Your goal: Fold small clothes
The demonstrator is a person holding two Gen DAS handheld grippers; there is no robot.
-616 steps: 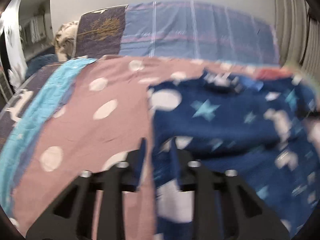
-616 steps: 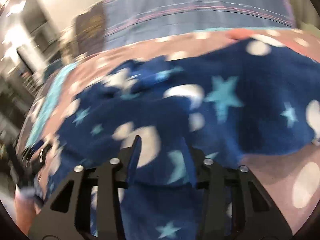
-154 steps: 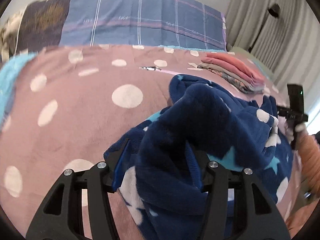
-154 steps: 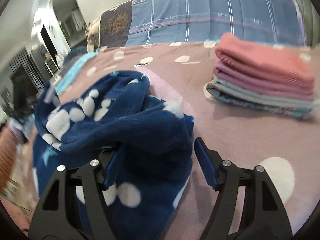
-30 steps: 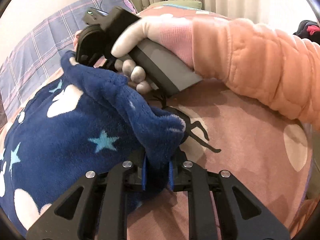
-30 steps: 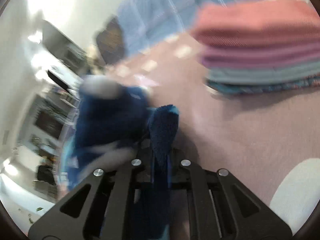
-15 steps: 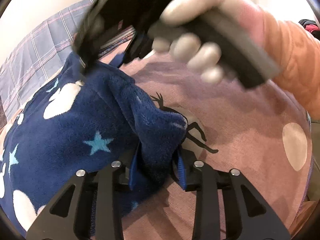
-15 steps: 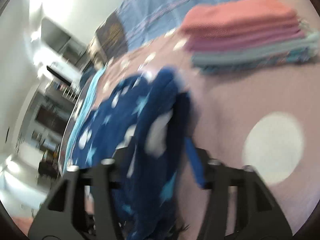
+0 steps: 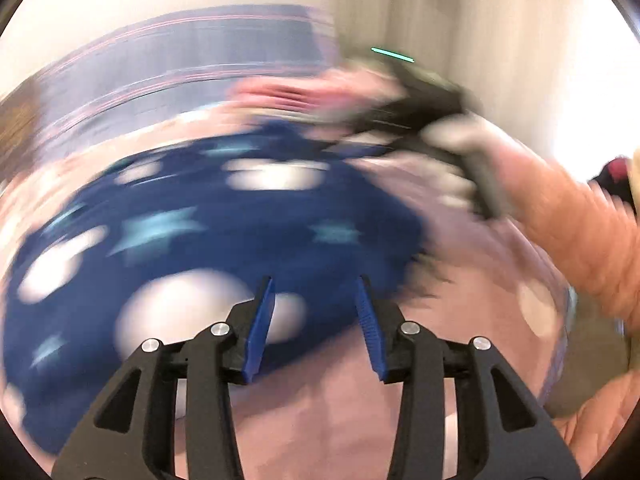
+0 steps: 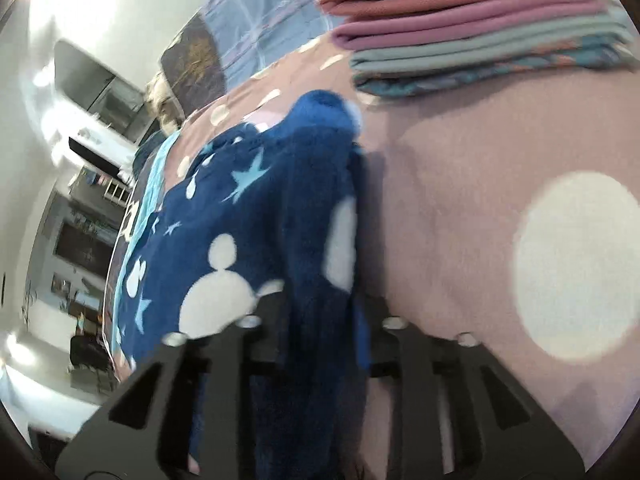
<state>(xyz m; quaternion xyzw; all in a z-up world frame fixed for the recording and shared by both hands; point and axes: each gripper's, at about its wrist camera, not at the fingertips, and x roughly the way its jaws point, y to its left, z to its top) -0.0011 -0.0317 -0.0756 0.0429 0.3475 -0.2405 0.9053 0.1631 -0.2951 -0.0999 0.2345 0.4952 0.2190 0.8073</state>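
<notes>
The navy fleece garment [image 10: 256, 216] is thick, plush and floppy, so I judge it light but bulky: it will sag and bunch where unsupported, and a fold will sit puffy, not crisp. Its nap should grip the pads well. The sensible holds are the two corners of one hem or folded edge, pinched through all layers, so the cloth hangs as a straight line between them. It is deep blue, printed with pale turquoise stars and white rounded mouse-head shapes, and it lies spread on the mauve polka-dot blanket [image 10: 500, 168] covering the bed, one thick rolled edge running toward the right gripper [image 10: 320, 300]. Beyond the garment's far end, near but apart from it, sits a stack of folded clothes [image 10: 476, 20] in coral, mauve, grey-green and patterned teal. The right gripper's fingers have just eased slightly closer after opening; that edge sits in their gap, but blur hides whether the pads press it, so I cannot tell. The left gripper [image 9: 316, 320] is above the garment's near edge, its blue fingers [image 9: 261, 324] plainly apart and just opened, nothing between them. Past the garment, the person's orange sleeve [image 9: 580, 240] is visible.
</notes>
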